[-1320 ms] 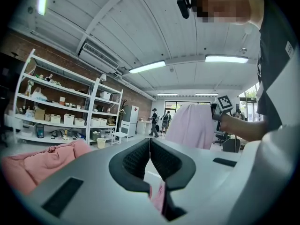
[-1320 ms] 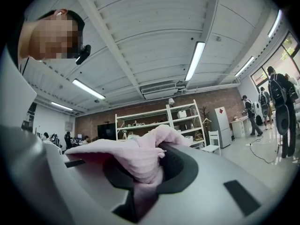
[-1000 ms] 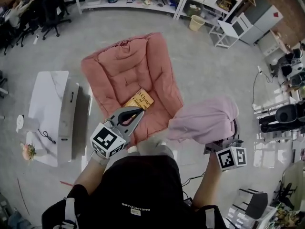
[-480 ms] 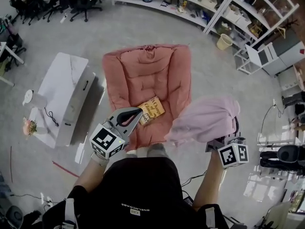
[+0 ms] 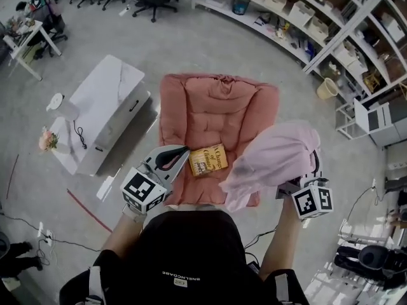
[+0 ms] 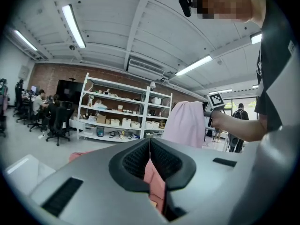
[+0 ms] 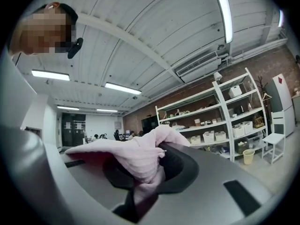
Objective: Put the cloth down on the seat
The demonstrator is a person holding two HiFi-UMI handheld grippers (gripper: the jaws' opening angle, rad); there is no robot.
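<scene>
**Head view and both gripper views.** One pink cloth (image 5: pixel 275 161) hangs bunched from the right hand-held gripper (image 7: pixel 140 193), which is clenched on it, above the near right edge of the single red cushioned seat (image 5: pixel 210 110). One book (image 5: pixel 208 160) lies on the seat's near middle, with open cushion beyond it. The left hand-held gripper (image 5: pixel 183 152), jaws pressed together on nothing, hovers at the seat's near left edge, just beside the book. One white tabletop (image 5: pixel 105 110) stands to the left, shelving (image 5: pixel 299 18) far right, and open floor (image 5: pixel 159 49) between.
</scene>
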